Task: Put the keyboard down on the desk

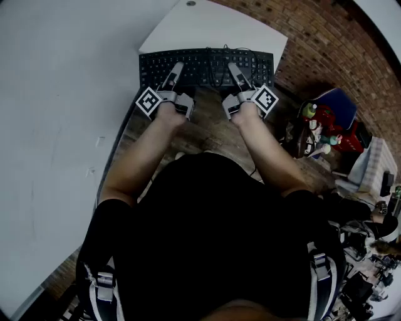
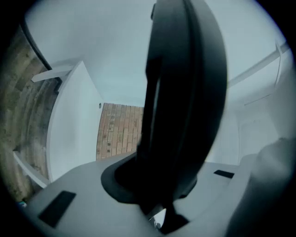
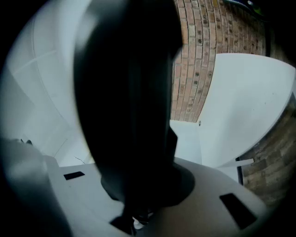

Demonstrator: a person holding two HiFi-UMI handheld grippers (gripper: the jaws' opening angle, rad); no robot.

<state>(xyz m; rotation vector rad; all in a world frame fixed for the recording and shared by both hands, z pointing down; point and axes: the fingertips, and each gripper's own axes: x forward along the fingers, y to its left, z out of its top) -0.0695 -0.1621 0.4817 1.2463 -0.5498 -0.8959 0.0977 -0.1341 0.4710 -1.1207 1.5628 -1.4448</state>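
Keyboard (image 1: 207, 68) hangs level in your 2 grippers, at the near edge of the desk (image 1: 213, 28). Your left gripper (image 1: 177, 69) and right gripper (image 1: 234, 70) each clamp its near side.

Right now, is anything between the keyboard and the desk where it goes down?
Nothing visible. The left gripper and right gripper clamp the keyboard at the near edge of the desk. The top beyond shows only a small round mark far back. Underneath is hidden.
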